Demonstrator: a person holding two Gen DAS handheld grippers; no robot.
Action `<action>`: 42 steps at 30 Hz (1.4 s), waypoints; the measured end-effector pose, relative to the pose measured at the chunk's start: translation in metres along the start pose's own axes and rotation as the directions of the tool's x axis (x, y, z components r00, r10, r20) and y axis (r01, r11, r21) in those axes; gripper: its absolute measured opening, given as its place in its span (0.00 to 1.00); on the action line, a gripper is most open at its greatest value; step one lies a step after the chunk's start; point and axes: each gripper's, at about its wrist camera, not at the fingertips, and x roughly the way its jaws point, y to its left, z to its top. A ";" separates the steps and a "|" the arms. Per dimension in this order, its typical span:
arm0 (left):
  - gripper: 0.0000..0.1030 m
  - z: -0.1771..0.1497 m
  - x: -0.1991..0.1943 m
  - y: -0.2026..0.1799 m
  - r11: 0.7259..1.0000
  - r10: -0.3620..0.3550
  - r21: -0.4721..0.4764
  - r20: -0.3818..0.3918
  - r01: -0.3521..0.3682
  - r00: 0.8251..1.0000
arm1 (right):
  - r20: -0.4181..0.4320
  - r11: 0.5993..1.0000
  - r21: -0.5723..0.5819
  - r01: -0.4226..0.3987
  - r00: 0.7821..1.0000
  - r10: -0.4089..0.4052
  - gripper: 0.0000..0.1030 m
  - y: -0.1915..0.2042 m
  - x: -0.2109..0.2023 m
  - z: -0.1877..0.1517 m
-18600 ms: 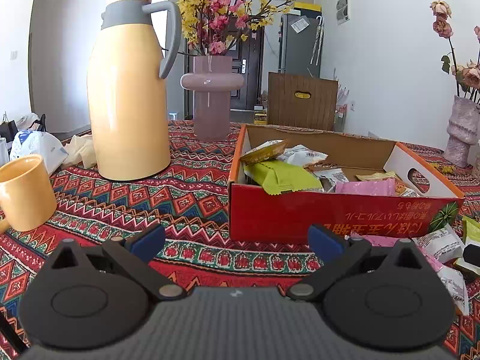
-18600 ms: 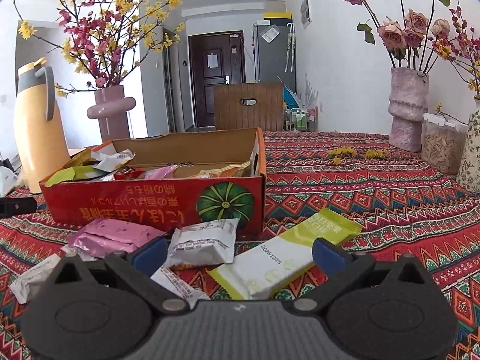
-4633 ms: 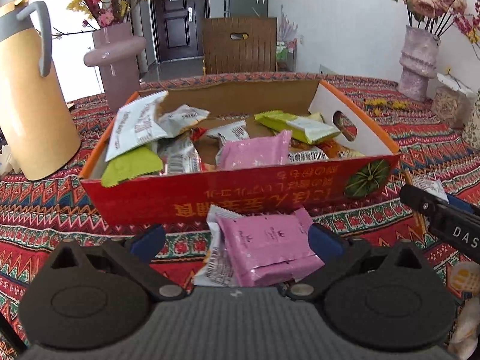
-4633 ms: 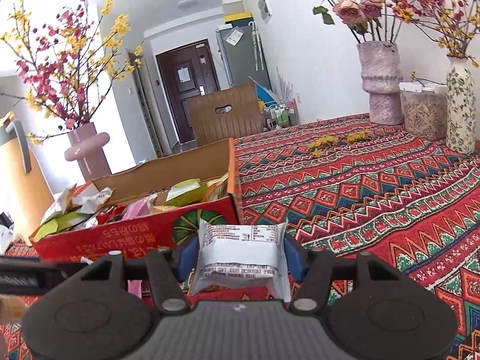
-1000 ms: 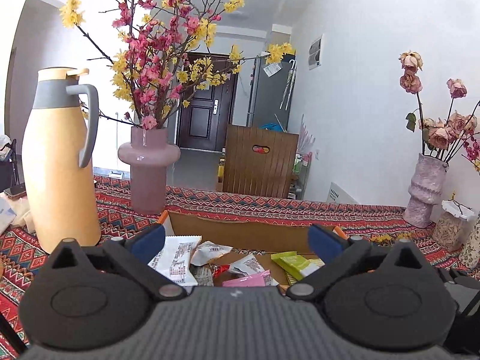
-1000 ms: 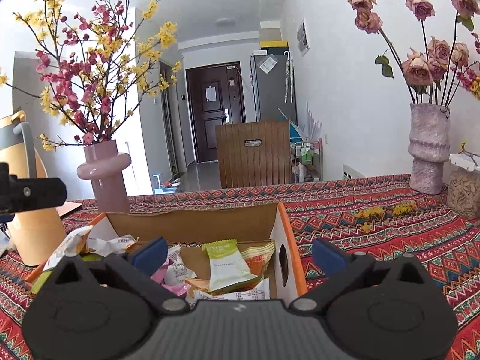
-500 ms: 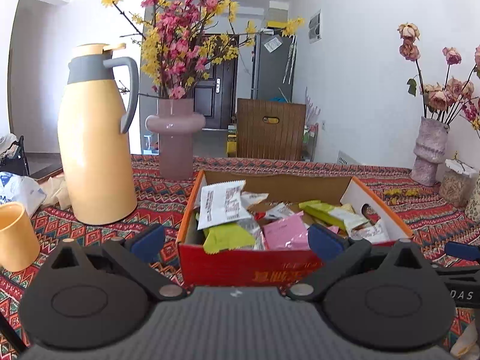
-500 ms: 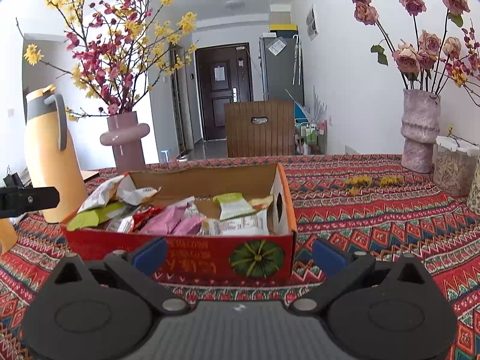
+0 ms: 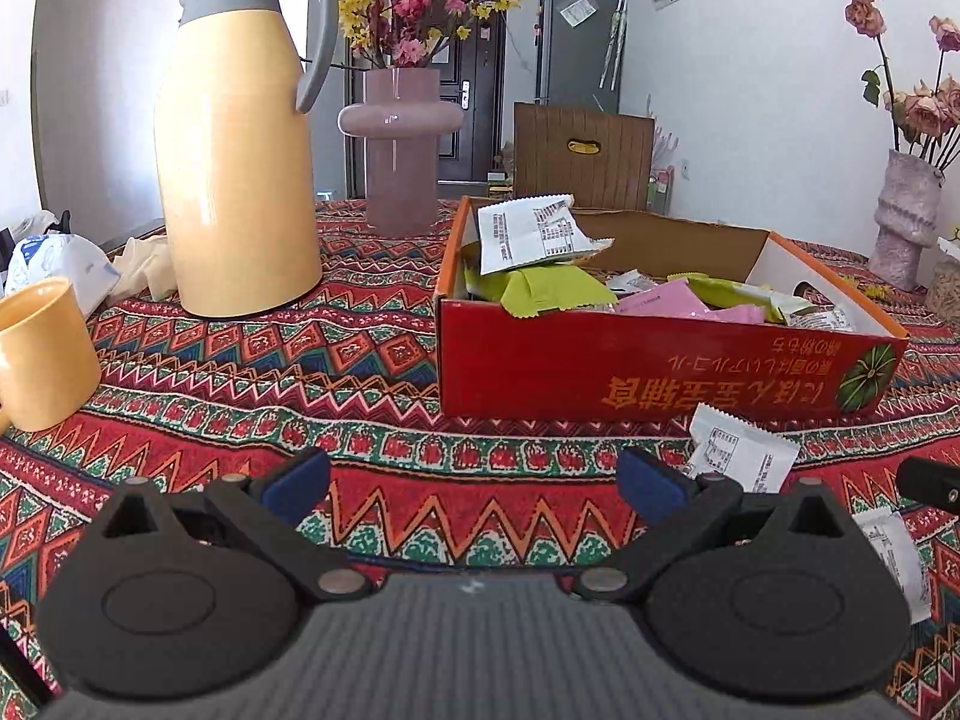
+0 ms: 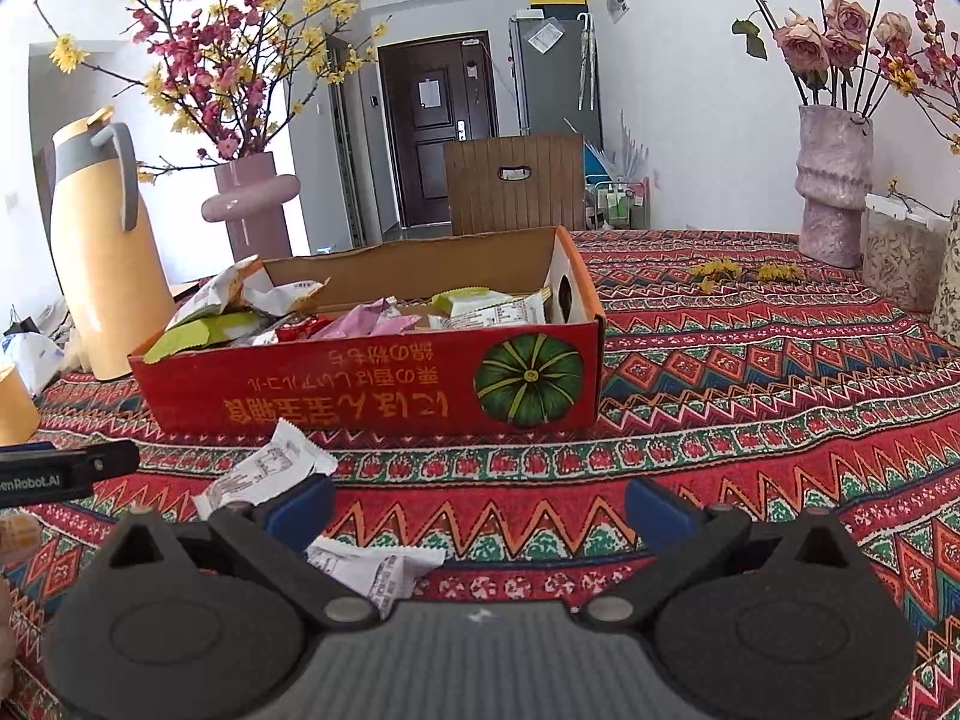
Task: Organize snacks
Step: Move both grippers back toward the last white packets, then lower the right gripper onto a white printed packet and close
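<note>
A red cardboard box [image 9: 660, 360] holds several snack packets: white, green and pink. It also shows in the right wrist view [image 10: 372, 384]. My left gripper [image 9: 474, 480] is open and empty, low over the cloth in front of the box's left end. A white packet [image 9: 741, 456] lies on the cloth by its right finger, another [image 9: 894, 558] further right. My right gripper [image 10: 477, 504] is open and empty in front of the box. A white packet [image 10: 264, 474] lies by its left finger, and another [image 10: 372, 564] lies just in front of the gripper body.
A yellow thermos jug [image 9: 240, 138], a yellow mug [image 9: 42, 354] and a pink vase [image 9: 399, 144] stand left of the box. A stone vase [image 10: 834, 186] and a jar [image 10: 900, 264] stand at the far right. The patterned tablecloth [image 10: 750, 396] covers the table.
Both grippers have dropped lower and closer to the table in front of the box. Loose white packets on the cloth have come into view beside the fingers.
</note>
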 end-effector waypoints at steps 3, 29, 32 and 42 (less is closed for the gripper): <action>1.00 -0.001 -0.003 0.001 1.000 -0.021 -0.007 0.018 0.021 1.000 | -0.016 1.000 -0.010 0.005 1.000 -0.005 1.00 0.009 0.002 -0.001; 1.00 -0.001 0.000 0.005 0.998 -0.042 -0.044 0.000 0.042 0.999 | -0.148 0.994 -0.105 -0.008 0.989 -0.007 0.40 0.039 0.013 -0.015; 1.00 -0.001 0.000 0.004 0.998 -0.039 -0.042 -0.004 0.039 0.999 | -0.138 0.995 -0.103 -0.016 0.990 0.002 0.39 0.038 0.011 -0.014; 1.00 -0.001 0.004 0.004 0.999 -0.029 -0.040 -0.024 0.028 0.999 | -0.052 0.996 -0.058 0.070 0.996 -0.073 0.39 0.003 0.013 0.003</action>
